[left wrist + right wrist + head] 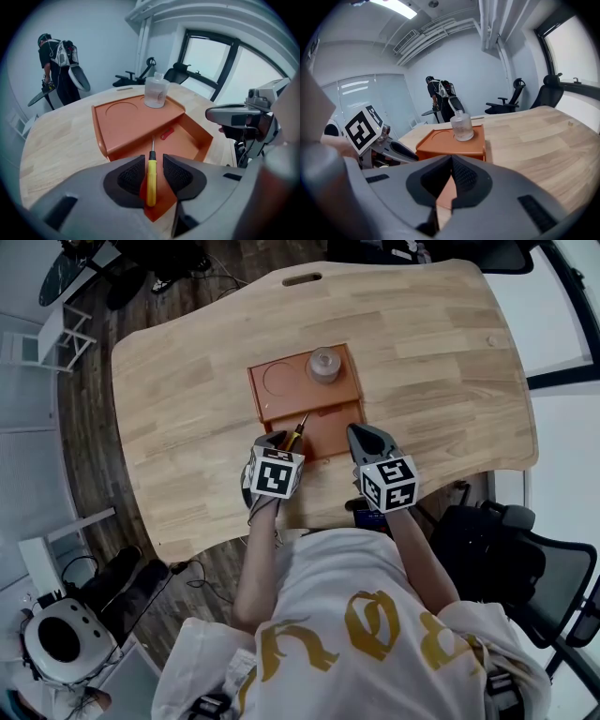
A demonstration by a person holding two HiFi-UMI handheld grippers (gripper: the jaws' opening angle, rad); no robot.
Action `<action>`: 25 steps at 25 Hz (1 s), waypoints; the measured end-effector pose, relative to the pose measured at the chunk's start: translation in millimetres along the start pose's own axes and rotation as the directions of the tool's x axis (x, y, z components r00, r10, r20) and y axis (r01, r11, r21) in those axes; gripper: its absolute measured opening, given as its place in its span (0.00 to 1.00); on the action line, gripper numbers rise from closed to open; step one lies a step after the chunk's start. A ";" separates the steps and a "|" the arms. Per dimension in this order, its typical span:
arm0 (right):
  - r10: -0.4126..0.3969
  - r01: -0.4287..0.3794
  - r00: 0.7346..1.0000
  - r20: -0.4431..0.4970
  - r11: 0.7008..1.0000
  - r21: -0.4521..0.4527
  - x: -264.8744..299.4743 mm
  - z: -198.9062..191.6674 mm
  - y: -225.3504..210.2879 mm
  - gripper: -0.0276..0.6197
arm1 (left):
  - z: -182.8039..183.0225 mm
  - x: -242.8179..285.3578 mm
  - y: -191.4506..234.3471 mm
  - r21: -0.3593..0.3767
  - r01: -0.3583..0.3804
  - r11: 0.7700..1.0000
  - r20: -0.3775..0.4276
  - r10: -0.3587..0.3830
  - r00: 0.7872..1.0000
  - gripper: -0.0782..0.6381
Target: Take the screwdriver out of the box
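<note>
Screwdriver (pixel 151 180) lies loose between the released left tongs (pixel 153 160), yellow handle over the near corner of the orange box (pixel 126 129). Right tongs (pixel 451 161) are clenched, empty. So it's not properly out yet, I'd say.

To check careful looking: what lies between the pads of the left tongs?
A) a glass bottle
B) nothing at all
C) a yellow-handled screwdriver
C: the left gripper view shows the screwdriver, yellow-handled, between the parted pads of the left tongs, at the orange box.
</note>
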State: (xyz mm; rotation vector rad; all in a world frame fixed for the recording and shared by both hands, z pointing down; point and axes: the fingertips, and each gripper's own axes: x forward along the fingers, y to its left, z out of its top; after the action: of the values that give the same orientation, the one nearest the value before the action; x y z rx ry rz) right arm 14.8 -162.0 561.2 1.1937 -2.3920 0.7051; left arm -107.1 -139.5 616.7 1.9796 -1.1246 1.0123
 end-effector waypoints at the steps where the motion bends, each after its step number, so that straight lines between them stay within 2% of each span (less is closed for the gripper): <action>1: 0.003 -0.003 1.000 -0.004 1.000 0.001 1.2 -0.7 0.5 0.06 | -0.4 1.8 0.2 0.014 -0.002 1.000 -0.013 0.002 1.000 0.26; 6: 0.005 -0.005 1.000 -0.016 1.000 0.006 6.1 -2.2 -2.0 0.06 | -1.0 14.7 0.7 0.169 -0.042 0.985 -0.102 0.059 0.993 0.28; 8: 0.001 -0.001 1.000 -0.020 1.000 0.010 7.4 -2.9 -5.5 0.06 | -0.7 21.1 -0.6 0.207 -0.041 0.978 -0.126 0.069 0.990 0.28; 17: -0.005 0.006 0.999 -0.034 1.000 0.029 12.8 -5.7 -15.2 0.06 | -7.9 40.1 -2.0 0.290 -0.021 0.957 -0.219 0.088 0.972 0.28; 25: -0.010 0.012 0.999 -0.043 0.999 0.041 20.0 -4.6 -20.4 0.06 | -14.5 56.4 -1.7 0.365 0.006 0.931 -0.319 0.119 0.940 0.30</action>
State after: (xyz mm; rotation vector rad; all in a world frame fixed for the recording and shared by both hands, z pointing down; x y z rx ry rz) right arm 20.5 -182.4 581.1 1.1951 -2.3453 0.7717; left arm -91.0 -149.4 671.8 1.9484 -0.8547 1.6166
